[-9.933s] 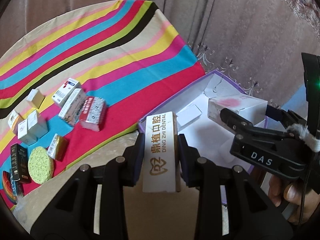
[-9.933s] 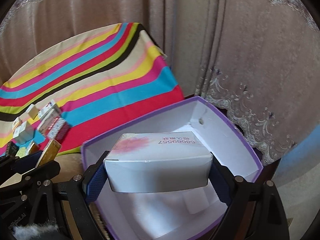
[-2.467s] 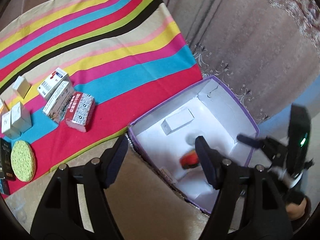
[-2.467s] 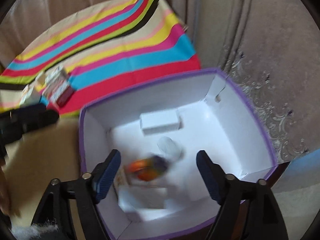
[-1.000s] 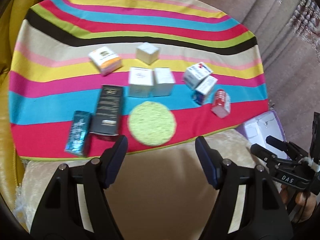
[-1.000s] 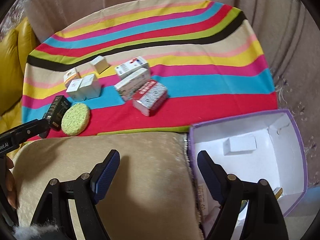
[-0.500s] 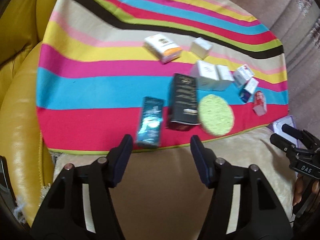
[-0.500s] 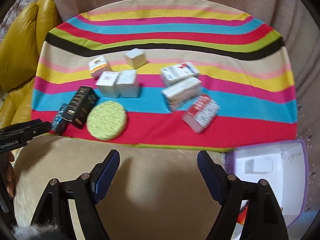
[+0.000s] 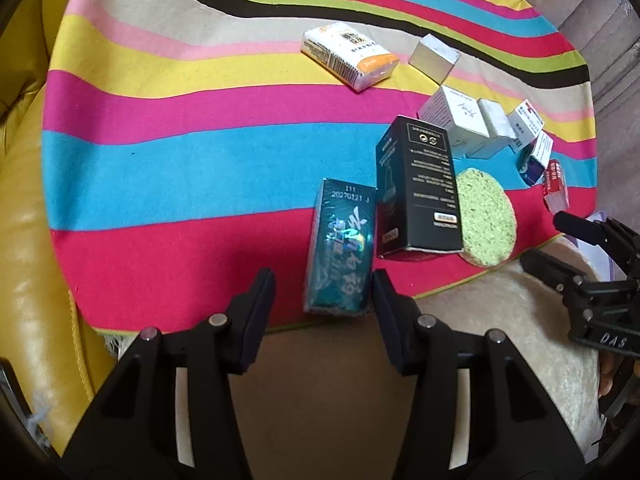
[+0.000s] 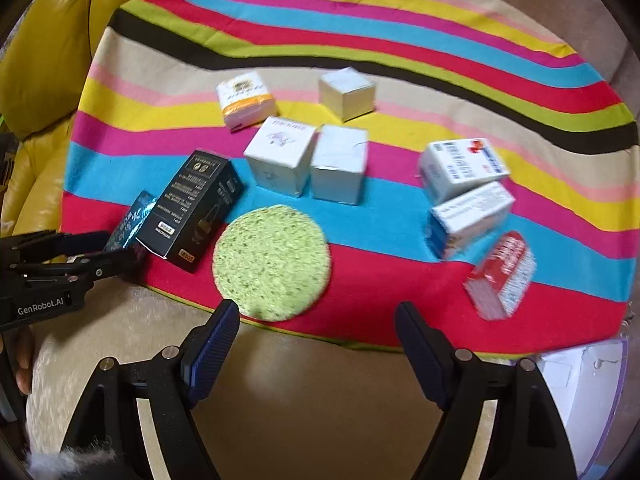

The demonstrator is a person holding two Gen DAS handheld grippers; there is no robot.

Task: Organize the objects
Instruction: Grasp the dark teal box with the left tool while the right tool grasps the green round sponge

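**Closing in on the teal box at the cloth's near edge**

Spreading across the sofa seat, the striped cloth [image 10: 400, 32] serves as the staging area, its boxes laid loose so each can be taken singly. The purple-rimmed box [image 10: 580, 392], at the near right corner of the right wrist view, is presumably where they are bound. The green sponge [image 10: 272, 262] lies flat just beyond the right gripper [image 10: 318, 334], whose jaws stand spread and empty. The black box [image 9: 420, 192] lies beside the sponge. The teal box [image 9: 344, 248] lies lengthwise between the fingers of the left gripper [image 9: 322, 300]; its jaws have just been closing around it, though a gap seems to remain on the left side.

A second ago the left gripper faced the sponge; ten seconds ago both grippers carried boxes over the purple-rimmed box.
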